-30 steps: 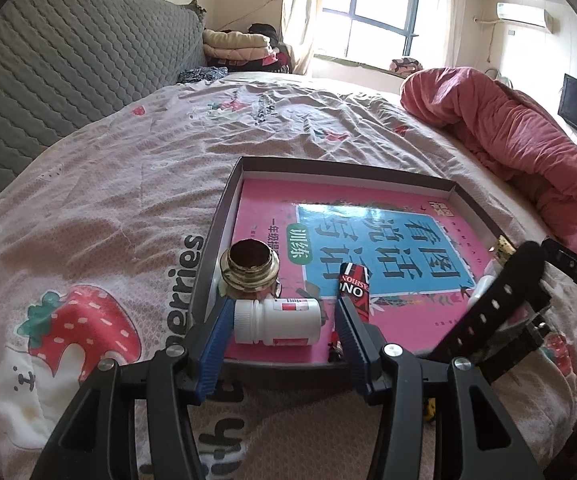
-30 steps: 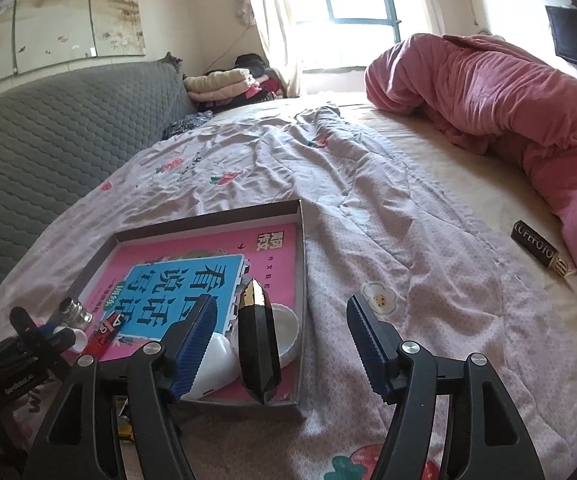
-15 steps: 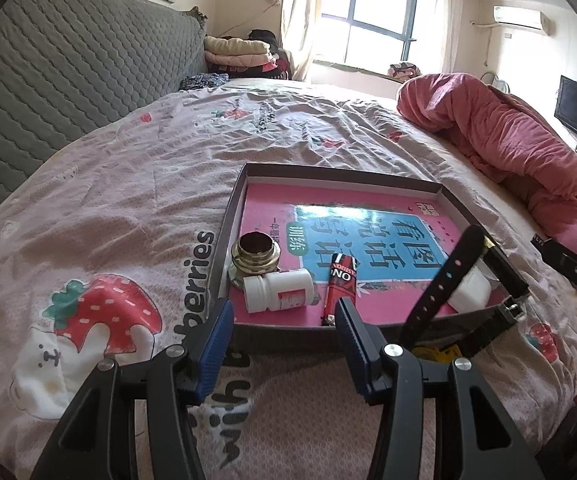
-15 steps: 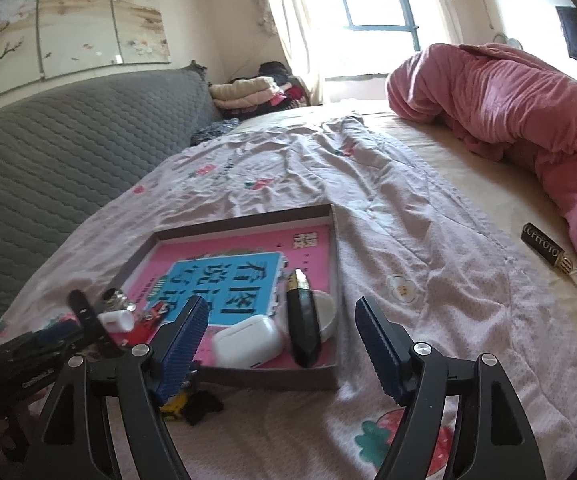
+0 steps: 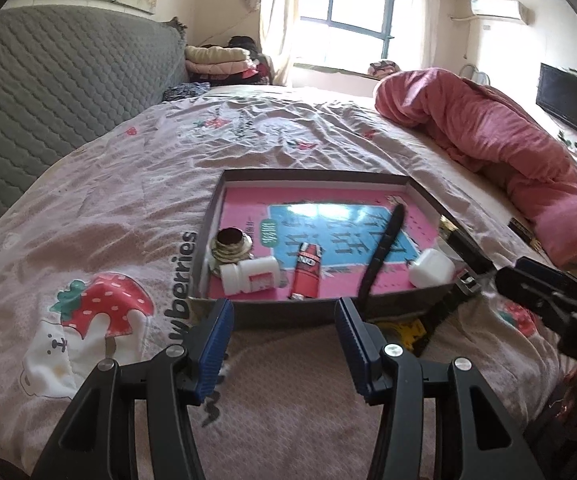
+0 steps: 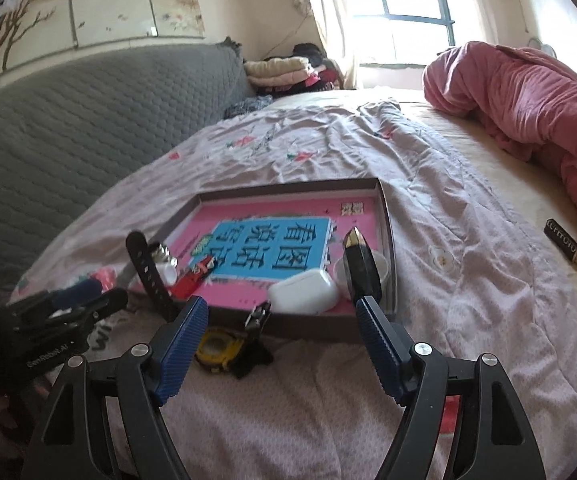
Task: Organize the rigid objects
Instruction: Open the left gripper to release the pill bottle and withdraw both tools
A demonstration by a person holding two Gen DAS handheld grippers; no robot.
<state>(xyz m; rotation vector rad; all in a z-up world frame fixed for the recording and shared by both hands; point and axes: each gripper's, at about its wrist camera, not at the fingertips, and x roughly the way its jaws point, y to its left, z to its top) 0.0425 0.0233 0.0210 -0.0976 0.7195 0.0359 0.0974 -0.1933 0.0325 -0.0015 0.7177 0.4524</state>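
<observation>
A shallow dark tray with a pink and blue book in it lies on the bed. It holds a brass jar, a white pill bottle, a red tube, a white earbud case and a dark faceted bottle. A yellow watch with a black strap lies on the bedspread against the tray's near edge, its strap sticking up. My left gripper is open and empty, just short of the tray. My right gripper is open and empty, near the watch.
A pink blanket is heaped on the right of the bed. A small dark box lies on the sheet beside it. A grey quilted headboard runs along the left. Folded clothes are stacked by the window.
Both grippers have pulled back from the tray, toward the near edge of the bed. The pill bottle and the dark bottle now lie clear of the fingers. The watch has come into view.
</observation>
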